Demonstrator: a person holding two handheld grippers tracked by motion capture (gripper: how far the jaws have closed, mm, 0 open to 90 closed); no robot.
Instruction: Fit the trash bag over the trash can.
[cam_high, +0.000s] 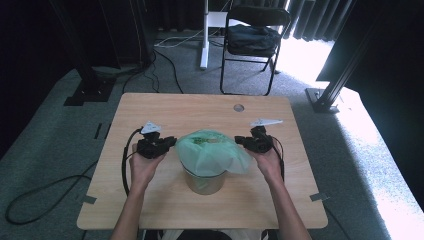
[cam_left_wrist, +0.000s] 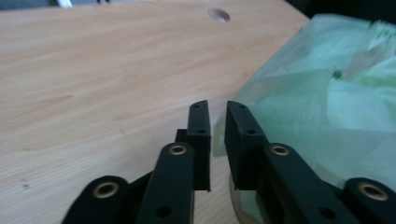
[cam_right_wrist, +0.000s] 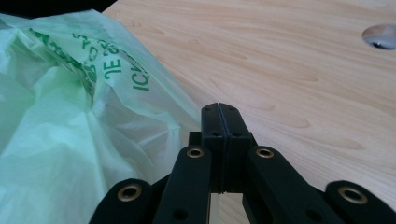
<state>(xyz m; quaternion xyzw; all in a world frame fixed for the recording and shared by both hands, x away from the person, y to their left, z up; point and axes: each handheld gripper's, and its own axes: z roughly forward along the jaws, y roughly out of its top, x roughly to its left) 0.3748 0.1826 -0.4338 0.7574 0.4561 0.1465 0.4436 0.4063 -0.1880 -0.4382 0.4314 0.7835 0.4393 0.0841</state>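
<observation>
Fingers (cam_left_wrist: 201, 122) beside crumpled (translucent green) bag (cam_high: 212, 150)

I count two tongs on my feed: the left tongs (cam_high: 170, 142) at about nine o'clock of the tub, the right tongs (cam_high: 240, 141) at three o'clock. Two hands hold them, a left hand (cam_high: 143, 167) and a right hand (cam_high: 268, 164). One green plastic bag (cam_high: 212, 151) sits over one round tub (cam_high: 204, 182) at the centre of one desk (cam_high: 165, 107), which has one round hole (cam_high: 238, 107) at twelve o'clock. Beyond it stands one folding chair (cam_high: 252, 40).
</observation>
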